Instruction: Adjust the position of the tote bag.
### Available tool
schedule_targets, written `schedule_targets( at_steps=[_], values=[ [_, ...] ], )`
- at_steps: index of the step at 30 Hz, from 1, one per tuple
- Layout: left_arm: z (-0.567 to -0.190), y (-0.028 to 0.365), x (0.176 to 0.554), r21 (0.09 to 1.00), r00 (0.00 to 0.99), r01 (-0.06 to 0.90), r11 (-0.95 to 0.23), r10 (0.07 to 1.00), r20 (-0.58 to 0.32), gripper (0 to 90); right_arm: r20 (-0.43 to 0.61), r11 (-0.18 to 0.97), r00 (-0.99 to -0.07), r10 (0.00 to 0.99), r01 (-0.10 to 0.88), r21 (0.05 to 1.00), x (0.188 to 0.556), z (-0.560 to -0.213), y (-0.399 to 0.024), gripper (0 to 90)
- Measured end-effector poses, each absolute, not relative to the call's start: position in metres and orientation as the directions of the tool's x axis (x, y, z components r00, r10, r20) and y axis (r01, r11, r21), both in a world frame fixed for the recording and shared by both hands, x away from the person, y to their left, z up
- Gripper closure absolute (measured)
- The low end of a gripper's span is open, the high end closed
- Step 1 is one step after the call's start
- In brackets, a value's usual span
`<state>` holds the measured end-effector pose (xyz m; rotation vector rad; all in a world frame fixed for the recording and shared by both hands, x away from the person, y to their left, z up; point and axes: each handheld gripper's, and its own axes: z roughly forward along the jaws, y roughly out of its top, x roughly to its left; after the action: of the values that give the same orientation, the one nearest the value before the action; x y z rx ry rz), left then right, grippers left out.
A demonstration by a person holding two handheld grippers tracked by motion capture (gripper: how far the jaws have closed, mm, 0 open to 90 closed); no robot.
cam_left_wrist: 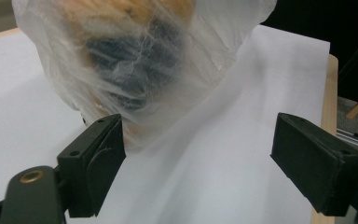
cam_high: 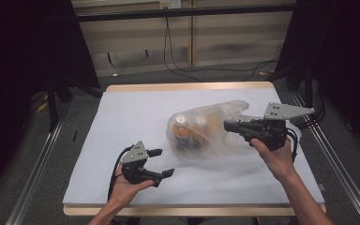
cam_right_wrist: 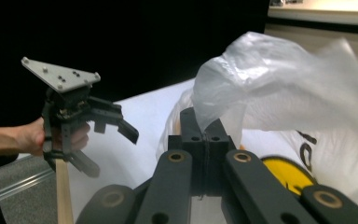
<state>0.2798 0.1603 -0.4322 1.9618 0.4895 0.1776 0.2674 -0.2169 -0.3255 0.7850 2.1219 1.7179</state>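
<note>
The left gripper (cam_high: 161, 162) sits nearest the person's edge of the table (cam_high: 122, 117), held in the left hand (cam_high: 126, 187) low over the white surface. Its jaws stand wide apart with nothing between them; in the left gripper view they frame bare white surface, and the bag (cam_left_wrist: 140, 70) lies just beyond the left-hand jaw, near it but apart. The gripper carries a grey three-cornered plate (cam_high: 135, 153) on top, and its cable (cam_high: 114, 173) trails back toward the forearm. Farther in, near the middle of the table, the bag (cam_high: 199, 131) rests on the white surface. It is a translucent plastic bag holding several items with orange and dark parts; what they are cannot be told through the film. To its right, the right gripper (cam_high: 229, 125) is held in the right hand (cam_high: 274, 157) and points left at the bag's right end. Its jaws are closed on a fold of the bag film: in the right gripper view the jaws meet with the plastic (cam_right_wrist: 223, 93) pinched at their tips and rising above them. That view also shows a yellow and black print (cam_right_wrist: 284, 170) on the bag and the left gripper (cam_right_wrist: 102, 135) beyond, at the table edge. Past the table's far edge, cables (cam_high: 183, 70) lie on the floor (cam_high: 136, 77).
</note>
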Motion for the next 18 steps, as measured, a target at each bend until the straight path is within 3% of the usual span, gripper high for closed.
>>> schedule_targets(
  at_steps=[18],
  values=[
    [-0.399, 0.153, 0.294, 0.939, 0.905, 0.178, -0.294, 0.424, -0.038, 27.3, 0.081, 0.127, -0.847, 0.526, 0.173, 0.977, 0.285, -0.3, -0.191, 90.0]
  ],
)
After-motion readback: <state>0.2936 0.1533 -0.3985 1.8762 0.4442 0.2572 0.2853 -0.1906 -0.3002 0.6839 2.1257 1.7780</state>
